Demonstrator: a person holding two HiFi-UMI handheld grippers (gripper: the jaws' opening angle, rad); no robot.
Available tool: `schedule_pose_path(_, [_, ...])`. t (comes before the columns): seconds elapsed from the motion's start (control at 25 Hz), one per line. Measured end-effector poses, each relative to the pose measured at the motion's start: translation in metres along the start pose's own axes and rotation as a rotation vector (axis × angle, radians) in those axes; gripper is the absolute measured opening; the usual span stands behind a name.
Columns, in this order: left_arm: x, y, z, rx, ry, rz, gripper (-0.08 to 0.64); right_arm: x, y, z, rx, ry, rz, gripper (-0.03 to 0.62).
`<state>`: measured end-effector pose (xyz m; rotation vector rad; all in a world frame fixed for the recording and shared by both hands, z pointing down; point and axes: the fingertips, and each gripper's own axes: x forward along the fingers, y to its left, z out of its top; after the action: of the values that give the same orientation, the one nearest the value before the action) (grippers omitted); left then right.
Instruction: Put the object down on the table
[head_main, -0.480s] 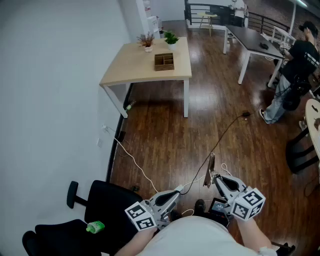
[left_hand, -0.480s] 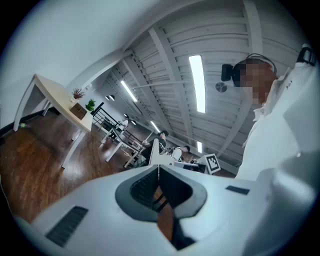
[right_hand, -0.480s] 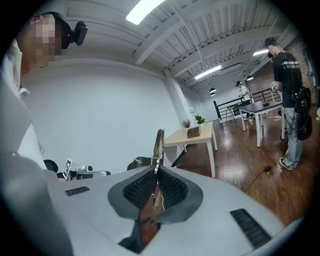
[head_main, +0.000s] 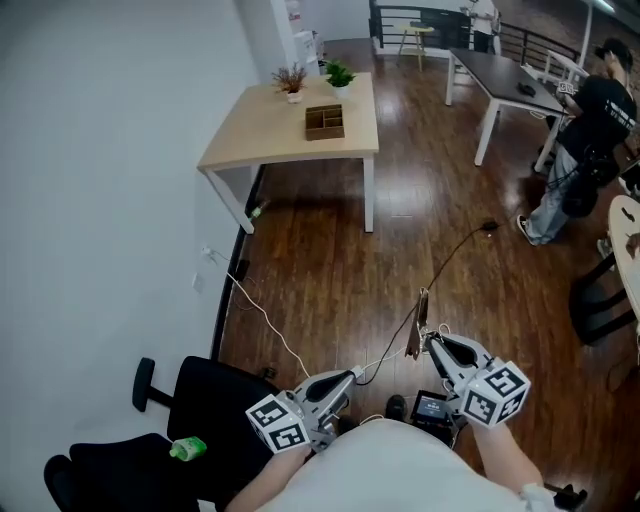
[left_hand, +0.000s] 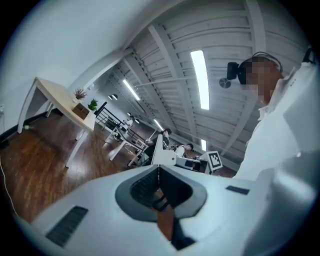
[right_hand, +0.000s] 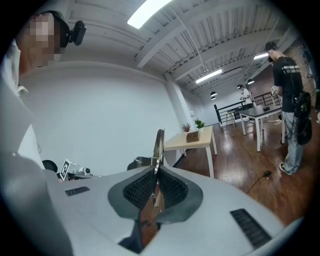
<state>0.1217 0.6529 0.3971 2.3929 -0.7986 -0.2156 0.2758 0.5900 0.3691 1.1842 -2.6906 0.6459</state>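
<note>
1. The tabletop (head_main: 270, 135) stands far ahead, against the wall (head_main: 100, 150) on the left.
2. On it, a compartment box (head_main: 325, 121) sits near the right edge, with two potted plants (head_main: 292, 80) behind it.
3. An office chair (head_main: 200, 410) stands near left, with a bottle (head_main: 187, 449) on its seat.
4. A second table (head_main: 505, 80) stands far right, with a person (head_main: 590, 130) just beyond it.
5. A thin flat object (head_main: 420, 325) stands upright in the right gripper's (head_main: 430, 347) fingers, right of the left gripper (head_main: 348, 379).

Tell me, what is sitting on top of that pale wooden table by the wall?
On the table stand a small wooden organiser box, a reddish plant and a green plant. The box's walls hide whatever lies inside.
</note>
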Motion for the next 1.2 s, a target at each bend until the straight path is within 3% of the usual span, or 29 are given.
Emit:
schedule_pose_path(0.6, [-0.023,0.022,0.003,-0.045,0.037,0.001,0.002,0.033,0.015,-0.003,0.002,0.057,0.004,0.028])
schedule_pose_path(0.88, [-0.018,0.027,0.013,-0.027,0.109,-0.098,0.002,0.05,0.032,-0.001,0.016,0.048,-0.006,0.026])
schedule_pose_path(1.0, [-0.009,0.029,0.02,0.001,0.109,-0.121,0.002,0.05,0.028,0.0,0.011,0.041,-0.016,0.027])
schedule_pose_path(1.2, [0.015,0.038,0.028,0.003,0.086,-0.097,0.002,0.054,0.003,0.003,0.013,0.049,-0.008,0.026])
